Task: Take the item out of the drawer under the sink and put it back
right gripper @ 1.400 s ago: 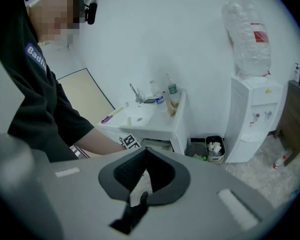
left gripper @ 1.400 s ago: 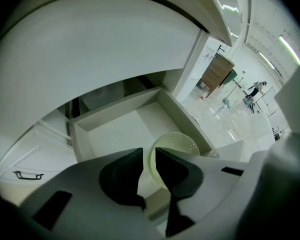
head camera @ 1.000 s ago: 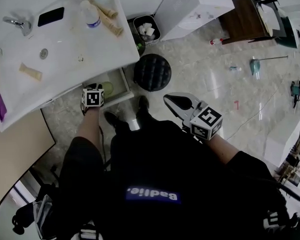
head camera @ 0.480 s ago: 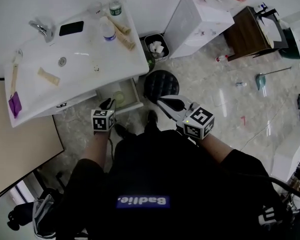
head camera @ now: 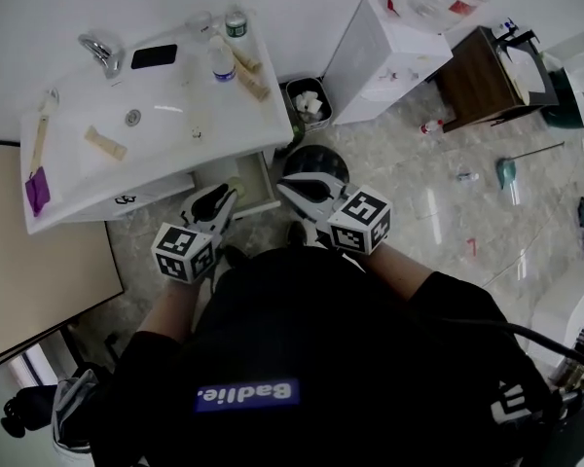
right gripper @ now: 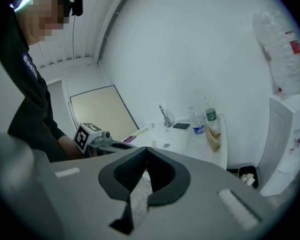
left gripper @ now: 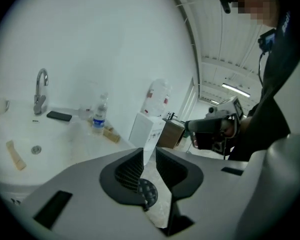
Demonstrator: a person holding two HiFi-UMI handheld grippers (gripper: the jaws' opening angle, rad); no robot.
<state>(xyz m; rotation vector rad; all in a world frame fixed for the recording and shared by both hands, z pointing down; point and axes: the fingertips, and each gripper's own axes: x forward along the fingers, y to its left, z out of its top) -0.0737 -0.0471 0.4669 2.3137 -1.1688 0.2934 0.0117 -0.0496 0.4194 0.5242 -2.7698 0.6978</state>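
Note:
In the head view the drawer (head camera: pixel 258 195) under the white sink (head camera: pixel 165 134) stands pulled out. A pale green round item (head camera: pixel 236 187) lies inside it. My left gripper (head camera: pixel 226 195) is raised over the drawer's front, jaws slightly apart with nothing between them. The left gripper view shows the same narrow empty gap in the left gripper (left gripper: pixel 149 151), above the sink top. My right gripper (head camera: pixel 284 185) is beside it to the right, over the drawer's right corner. In the right gripper view the right gripper (right gripper: pixel 146 149) has its tips together and holds nothing.
A faucet (head camera: pixel 102 54), a phone (head camera: pixel 154 56), two bottles (head camera: pixel 224 61) and small items lie on the sink top. A black round stool (head camera: pixel 316 160), a bin (head camera: pixel 309 103) and a white cabinet (head camera: pixel 389 56) stand to the right. A tan panel (head camera: pixel 29 270) is at the left.
My left gripper has risen from low beside the drawer to chest height and tipped up. The right gripper moved left and slightly up, toward the drawer. The drawer stays out.

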